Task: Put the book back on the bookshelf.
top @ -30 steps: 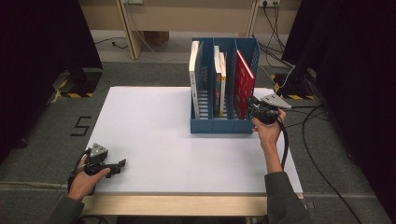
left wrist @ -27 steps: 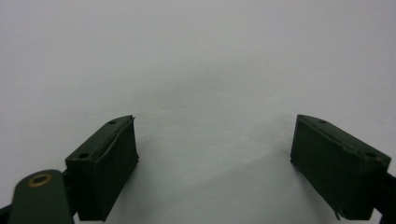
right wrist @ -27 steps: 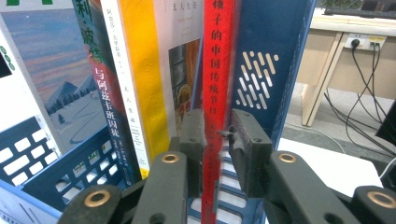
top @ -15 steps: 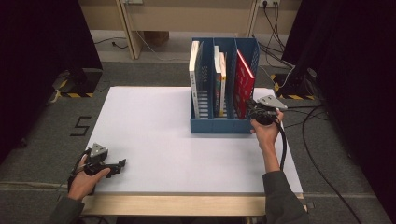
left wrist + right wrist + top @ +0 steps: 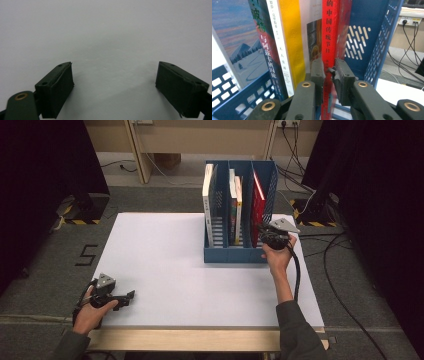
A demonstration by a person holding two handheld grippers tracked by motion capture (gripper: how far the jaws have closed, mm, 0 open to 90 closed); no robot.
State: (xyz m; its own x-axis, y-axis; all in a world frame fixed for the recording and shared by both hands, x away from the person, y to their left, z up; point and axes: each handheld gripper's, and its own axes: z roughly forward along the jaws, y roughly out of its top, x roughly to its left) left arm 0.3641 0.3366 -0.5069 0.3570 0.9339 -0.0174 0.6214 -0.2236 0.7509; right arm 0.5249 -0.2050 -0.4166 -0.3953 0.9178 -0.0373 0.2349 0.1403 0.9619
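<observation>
A blue three-slot file rack (image 5: 235, 256) stands at the back right of the white table (image 5: 170, 265), holding several upright books. In its right slot stands a red book (image 5: 257, 202). My right gripper (image 5: 265, 239) is at that slot's front, and its jaws have just closed onto the spine. In the right gripper view the red book (image 5: 329, 37) sits between the two black pads (image 5: 318, 72), which press on it. My left gripper (image 5: 127, 297) rests near the table's front left corner. Its jaws stand apart over bare table (image 5: 112, 37) with nothing between them.
A white book (image 5: 207, 195) fills the left slot, and a yellow-spined book (image 5: 238, 202) stands with others in the middle slot. In the right gripper view the yellow spine (image 5: 289, 37) is just left of the red book. Cables (image 5: 325, 245) lie on the floor right of the table.
The right hand has edged slightly toward the rack's right slot. The left hand and gripper have not moved.
</observation>
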